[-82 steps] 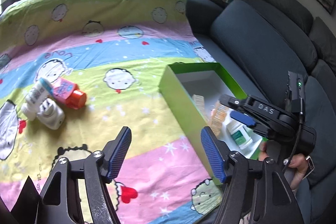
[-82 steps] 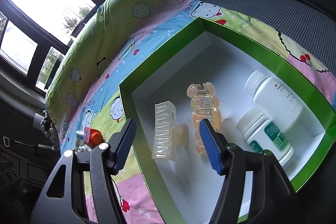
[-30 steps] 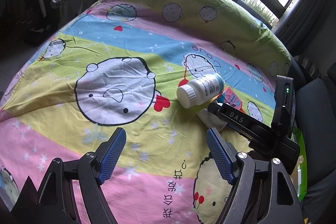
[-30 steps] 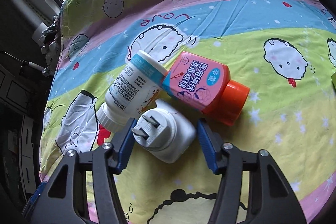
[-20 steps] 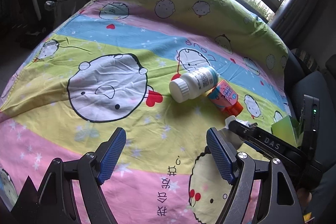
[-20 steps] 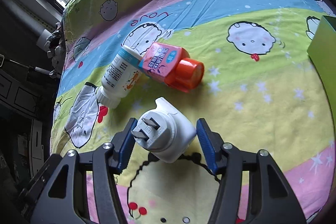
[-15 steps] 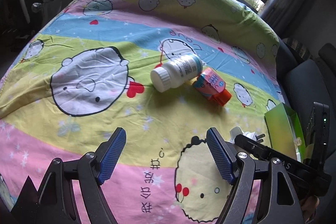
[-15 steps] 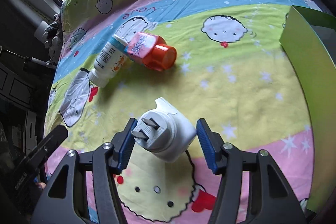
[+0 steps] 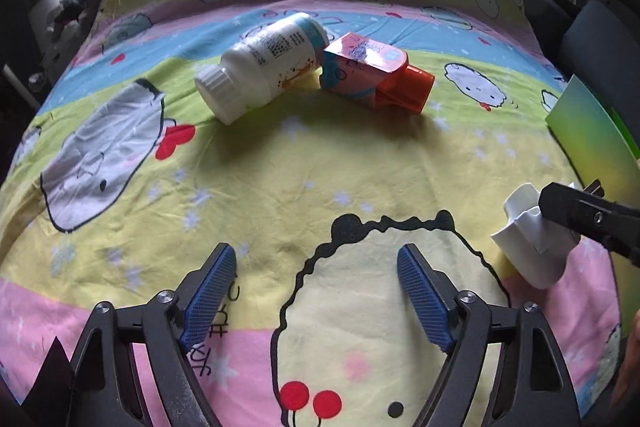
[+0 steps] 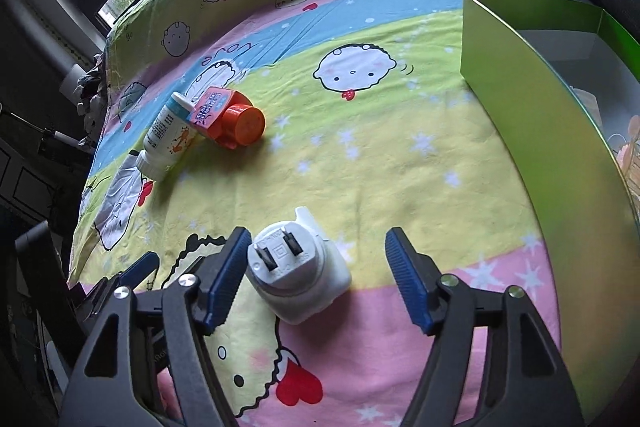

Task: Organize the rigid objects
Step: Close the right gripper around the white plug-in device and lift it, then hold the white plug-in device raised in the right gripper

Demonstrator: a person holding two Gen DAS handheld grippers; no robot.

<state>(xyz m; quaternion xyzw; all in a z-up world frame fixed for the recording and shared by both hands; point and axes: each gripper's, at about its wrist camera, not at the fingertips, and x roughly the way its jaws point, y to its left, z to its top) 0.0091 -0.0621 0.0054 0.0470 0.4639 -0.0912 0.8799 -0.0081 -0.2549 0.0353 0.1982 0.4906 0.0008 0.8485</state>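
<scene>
Near the green cardboard box (image 10: 532, 131) at the bed's right edge, the right gripper (image 10: 316, 277) fingers are opening, dropping the white plastic plug adapter (image 10: 298, 273) early, outside it, while the left gripper (image 9: 316, 293) opens empty.

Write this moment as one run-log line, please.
left gripper: opening, nothing between jaws | right gripper: opening, white plug adapter between jaws, on sheet | white bottle, orange-capped pack: touching

"Love" on the bedsheet (image 10: 360, 155)
</scene>
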